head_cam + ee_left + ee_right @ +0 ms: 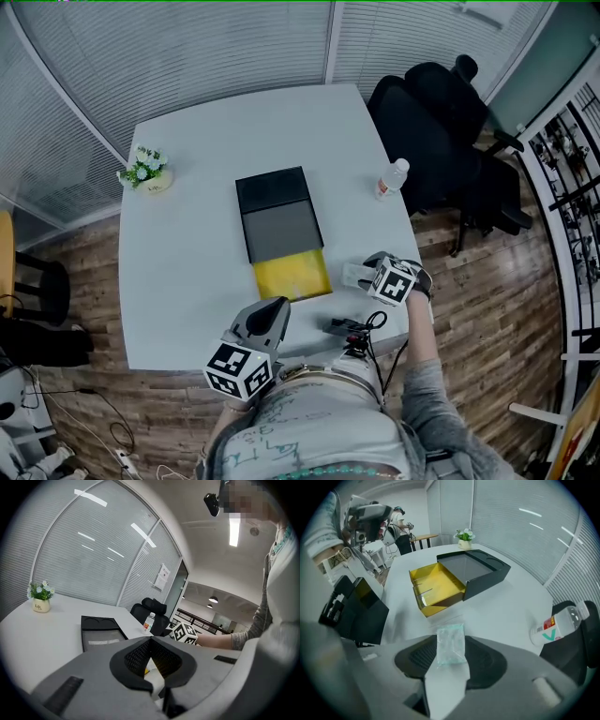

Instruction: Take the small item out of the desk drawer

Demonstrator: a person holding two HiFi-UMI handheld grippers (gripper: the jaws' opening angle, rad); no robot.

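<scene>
Right hand-held gripper (451, 658), packet (451, 644) lengthwise between jaws

You stand at the near edge of a white worktop (187, 281) with rounded corners, set on a wood-plank floor (84, 244). Closed white blinds (187, 47) curve round behind its far edge. A black office chair (441, 122) stands by the far right corner, and a dark stool (42, 286) stands off the left edge. A small potted plant (145, 171) sits at the far left corner. A dark railing (572, 178) runs along your right. Overhead, a long ceiling light (233, 529) is lit, with round lamps (213, 599) down the corridor beyond.
</scene>
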